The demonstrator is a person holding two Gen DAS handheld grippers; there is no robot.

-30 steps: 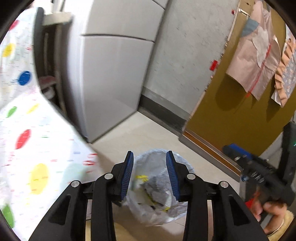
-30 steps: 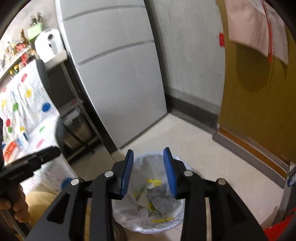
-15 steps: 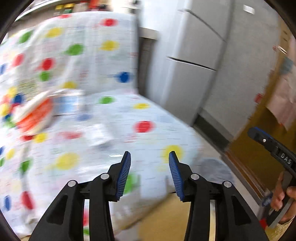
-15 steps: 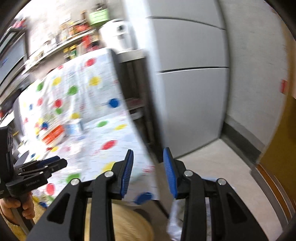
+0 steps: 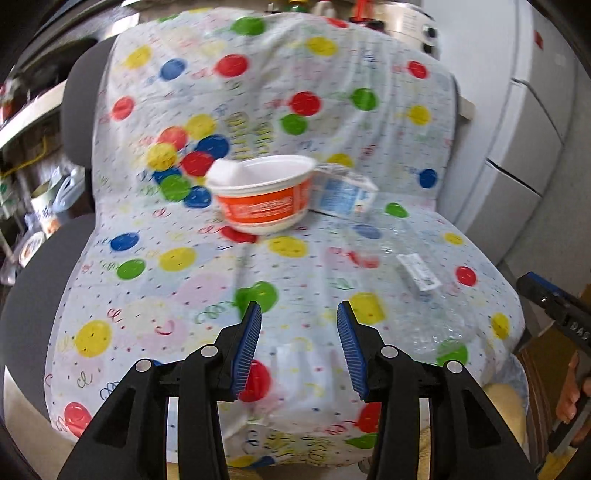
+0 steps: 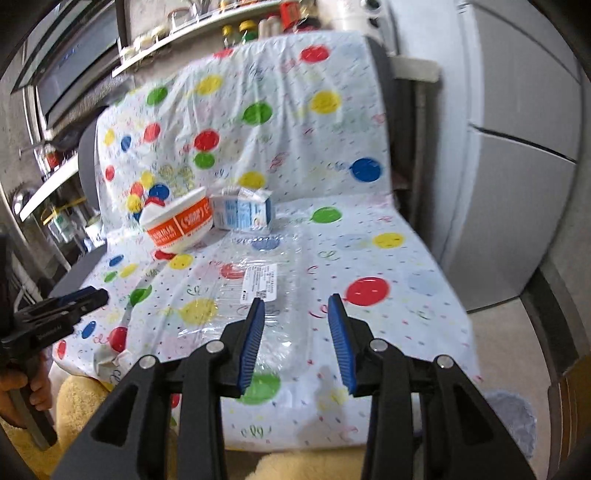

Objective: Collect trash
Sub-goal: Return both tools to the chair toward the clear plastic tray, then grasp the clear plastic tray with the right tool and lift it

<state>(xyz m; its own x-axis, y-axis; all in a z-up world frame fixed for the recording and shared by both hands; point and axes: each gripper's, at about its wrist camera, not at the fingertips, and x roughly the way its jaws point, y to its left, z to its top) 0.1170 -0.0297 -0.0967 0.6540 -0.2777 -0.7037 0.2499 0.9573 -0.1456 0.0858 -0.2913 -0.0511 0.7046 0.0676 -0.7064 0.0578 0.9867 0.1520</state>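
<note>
A cloth-draped chair (image 6: 369,236) carries a bowl (image 6: 177,225), carton (image 6: 243,212) and clear bottle (image 6: 273,291).

Balloon-print cover (image 5: 177,288) drapes a dark chair (image 5: 29,310); grey fridge (image 6: 517,184) beside; cluttered shelf (image 6: 207,22) behind.

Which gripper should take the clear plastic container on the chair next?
Right, probably. The clear container lies just ahead of the right gripper, whose jaws stand open and empty. The left gripper faces bare cloth, container off to its right.
</note>
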